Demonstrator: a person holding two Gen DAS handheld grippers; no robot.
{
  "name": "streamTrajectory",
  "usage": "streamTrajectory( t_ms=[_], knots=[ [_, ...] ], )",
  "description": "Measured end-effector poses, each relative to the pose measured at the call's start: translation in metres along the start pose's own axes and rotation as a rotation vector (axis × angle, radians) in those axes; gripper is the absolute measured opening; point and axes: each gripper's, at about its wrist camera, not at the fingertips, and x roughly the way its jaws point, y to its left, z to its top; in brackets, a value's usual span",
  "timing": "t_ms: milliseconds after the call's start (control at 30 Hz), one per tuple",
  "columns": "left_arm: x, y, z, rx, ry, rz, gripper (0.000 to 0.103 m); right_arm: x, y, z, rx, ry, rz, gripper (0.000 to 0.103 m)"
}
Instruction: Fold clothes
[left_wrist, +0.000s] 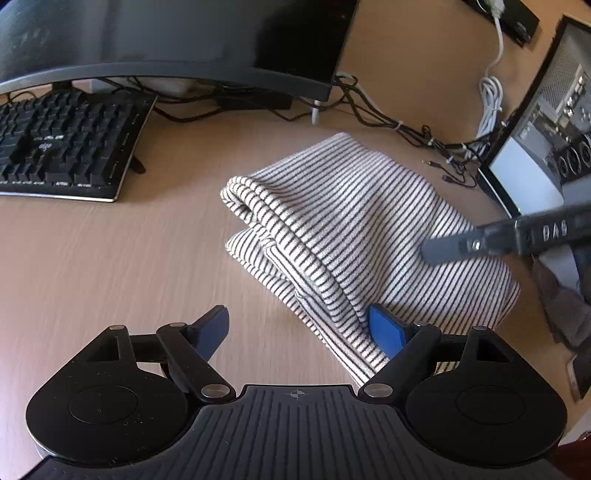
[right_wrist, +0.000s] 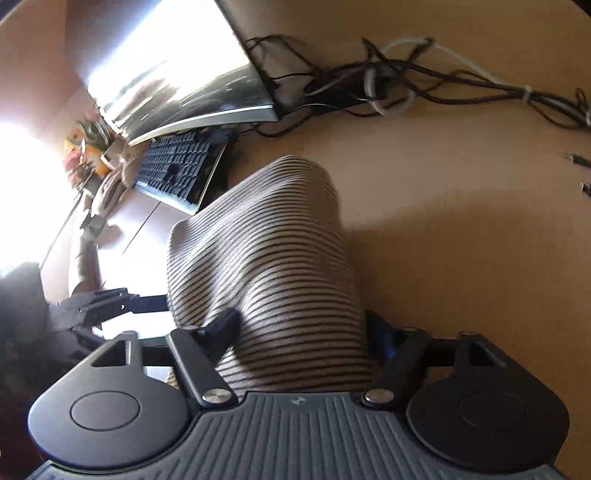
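**A:** So where was the garment?

**B:** Striped garment lay folded in layers on the wooden counter, right of the black keyboard and nearer than the curved monitor. Its rolled edge faced left in the left wrist view.

**A:** Left tongs?

**B:** Left tongs were spread wide. The right blue pad touched the near edge of the cloth, the left pad sat over bare counter. Nothing pinched.

**A:** Right tongs?

**B:** Right tongs were spread too, fingers either side of a raised hump of the striped garment. Cloth filled the gap between them. Couldn't tell how hard they pressed; looked like straddling, not a closed pinch. From the left wrist view the right tongs came in blurred from the right, tip over the top layer.

**A:** Anything else around?

**B:** Cable bundle at the far side behind the garment, a white cable coiled further right, and a computer case at the far right. A sleeve and hand showed at the left in the right wrist view, overexposed.
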Motion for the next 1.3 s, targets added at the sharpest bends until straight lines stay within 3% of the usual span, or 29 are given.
streamTrajectory(
  t_ms=[133, 200, 333, 467, 667, 867, 933, 1067, 1100, 1133, 1300],
  knots=[
    [-0.014, 0.010, 0.007, -0.178, -0.020, -0.086, 0.086, -0.002, 0.017, -0.001, -0.078, -0.014, -0.055, 0.070],
    [-0.006, 0.008, 0.008, -0.216, 0.005, -0.114, 0.086, -0.002, 0.018, -0.003, -0.084, -0.010, -0.050, 0.070],
    [0.018, -0.003, 0.003, -0.211, 0.065, -0.104, 0.087, -0.005, 0.006, -0.001, -0.062, -0.017, -0.016, 0.071],
    [0.024, -0.005, 0.007, -0.226, 0.067, -0.143, 0.079, -0.006, -0.018, 0.006, 0.061, -0.046, 0.033, 0.082],
    [0.024, 0.001, 0.002, -0.290, 0.084, -0.165, 0.078, 0.020, -0.037, 0.004, 0.193, 0.009, 0.166, 0.087],
    [0.015, -0.006, 0.007, -0.237, 0.061, -0.130, 0.079, 0.021, -0.016, 0.005, 0.096, 0.045, 0.104, 0.082],
    [0.015, -0.008, 0.007, -0.224, 0.067, -0.126, 0.088, 0.020, -0.013, 0.006, 0.098, 0.049, 0.087, 0.081],
    [0.023, -0.001, 0.003, -0.232, 0.086, -0.138, 0.094, 0.020, -0.008, 0.006, 0.099, 0.056, 0.059, 0.082],
    [0.023, 0.002, 0.002, -0.240, 0.081, -0.153, 0.092, 0.020, -0.007, 0.005, 0.106, 0.061, 0.060, 0.082],
    [0.023, 0.005, 0.000, -0.247, 0.075, -0.169, 0.084, 0.021, -0.006, 0.004, 0.113, 0.067, 0.061, 0.082],
    [0.025, 0.020, -0.005, -0.285, 0.047, -0.244, 0.072, 0.031, 0.008, 0.007, 0.120, 0.085, 0.058, 0.082]
  ],
)
